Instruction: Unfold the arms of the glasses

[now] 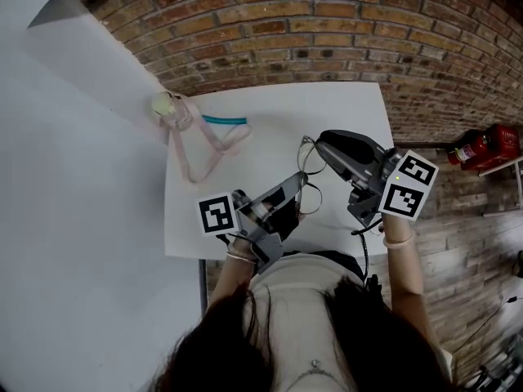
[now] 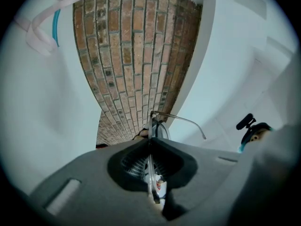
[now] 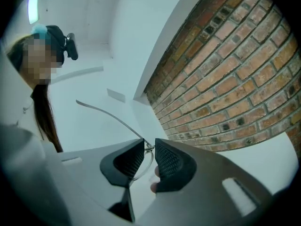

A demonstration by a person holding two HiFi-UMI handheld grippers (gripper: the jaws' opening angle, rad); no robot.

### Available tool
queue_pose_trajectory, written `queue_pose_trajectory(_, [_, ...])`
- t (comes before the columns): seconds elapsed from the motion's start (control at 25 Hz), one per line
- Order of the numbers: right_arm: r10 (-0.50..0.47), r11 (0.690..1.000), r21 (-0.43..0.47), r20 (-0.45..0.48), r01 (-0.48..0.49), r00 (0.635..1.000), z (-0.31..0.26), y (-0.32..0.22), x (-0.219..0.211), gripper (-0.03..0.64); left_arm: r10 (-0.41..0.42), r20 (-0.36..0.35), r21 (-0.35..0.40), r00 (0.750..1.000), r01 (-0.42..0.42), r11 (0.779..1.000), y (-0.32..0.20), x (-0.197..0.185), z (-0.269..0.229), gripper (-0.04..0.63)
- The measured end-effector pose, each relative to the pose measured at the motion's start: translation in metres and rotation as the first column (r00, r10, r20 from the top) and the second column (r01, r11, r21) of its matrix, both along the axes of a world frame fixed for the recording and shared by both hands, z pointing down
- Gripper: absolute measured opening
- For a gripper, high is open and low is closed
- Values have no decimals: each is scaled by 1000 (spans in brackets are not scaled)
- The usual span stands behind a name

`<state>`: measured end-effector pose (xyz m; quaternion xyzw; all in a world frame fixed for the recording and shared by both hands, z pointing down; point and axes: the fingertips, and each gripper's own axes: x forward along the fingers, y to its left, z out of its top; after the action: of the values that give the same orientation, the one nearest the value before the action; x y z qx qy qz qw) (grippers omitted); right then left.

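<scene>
Above desk (image 1: pixel 327 104), near chest, glasses (image 1: pixel 310 188) held in air between 2 grippers. Left gripper (image 1: pixel 294 188) fingers clenched on frame edge, steadying it. Right gripper (image 1: pixel 323 147) fingers pinch hinge end, likely to swing arm out. 1 arm already stands open.

Tongs (image 2: pixel 150 144) tight on glasses (image 2: pixel 180 119)

No legible text, brand or number was recorded in any view. The marker cube (image 1: pixel 217 216) on the left gripper (image 1: pixel 294 188) and the marker cube (image 1: pixel 409 184) on the right gripper (image 1: pixel 320 145) bore only black-and-white square patterns, no characters. Any label on the red fire extinguisher (image 1: pixel 486 147) was too small to read.
</scene>
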<state>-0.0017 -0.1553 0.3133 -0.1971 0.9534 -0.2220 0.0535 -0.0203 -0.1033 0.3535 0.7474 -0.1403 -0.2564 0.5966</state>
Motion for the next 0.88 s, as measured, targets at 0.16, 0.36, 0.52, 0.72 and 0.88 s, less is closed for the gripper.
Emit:
queue_pose_trajectory(0.16, [-4,1000,0,10,4,1000,0,0,1,64,4,0,-6,1000,-5,1000,0,2,1,25])
queue_pose_trajectory(0.36, [-4,1000,12,25,4,1000,-4,0,1,57,-5,7,-19,1000,5,1000,-2,0,5,25])
queue_pose_trajectory(0.52, [-7,1000,26,31,6,1000,-8,2,0,54,-8,11,-29,1000,8,1000,-2,0,7,25])
queue_pose_trajectory(0.72, [-2,999,38,41,0,999,-12,3,1,52,-9,19,-33,1000,10,999,-4,-1,10,25])
queue_pose_trajectory(0.88, [4,999,50,49,-7,999,-14,4,0,52,-18,24,-40,1000,19,999,-7,-3,14,25])
